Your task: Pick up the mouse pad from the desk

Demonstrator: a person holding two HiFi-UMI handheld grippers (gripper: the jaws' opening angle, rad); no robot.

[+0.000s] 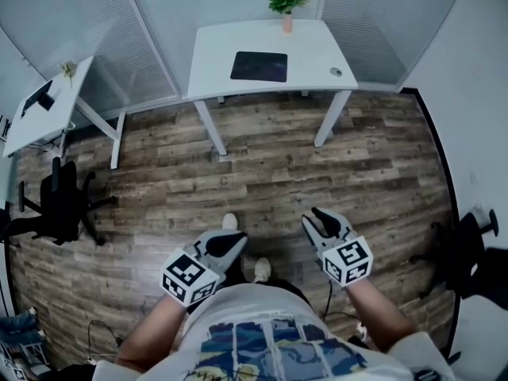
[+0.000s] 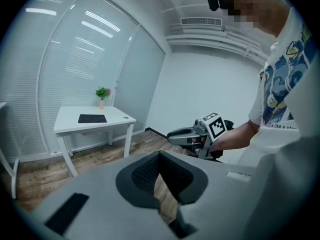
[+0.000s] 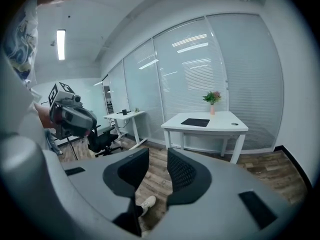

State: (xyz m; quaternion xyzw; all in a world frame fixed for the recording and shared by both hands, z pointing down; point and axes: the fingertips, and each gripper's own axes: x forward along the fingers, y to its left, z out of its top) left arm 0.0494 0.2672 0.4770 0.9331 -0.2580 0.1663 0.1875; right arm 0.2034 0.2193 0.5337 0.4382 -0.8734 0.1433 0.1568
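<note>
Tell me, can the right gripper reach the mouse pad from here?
Probably not yet: the mouse pad lies on the desk across wood floor, well away from the right gripper. Nothing blocks the way; walking closer should do.

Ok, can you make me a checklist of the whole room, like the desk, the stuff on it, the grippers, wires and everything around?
Surface: white desk at the far side of the wood floor.
Job's things: black mouse pad lying flat on the desk, untouched.
Clutter: potted plant at the desk's back edge; small round thing near its right edge, too small to tell.
Grippers: left gripper shut, empty; right gripper open, empty; both well short of the desk.
Cables: a thin cable seems to hang under the right gripper.
Surroundings: second desk and black chair on the left; another chair on the right.
</note>
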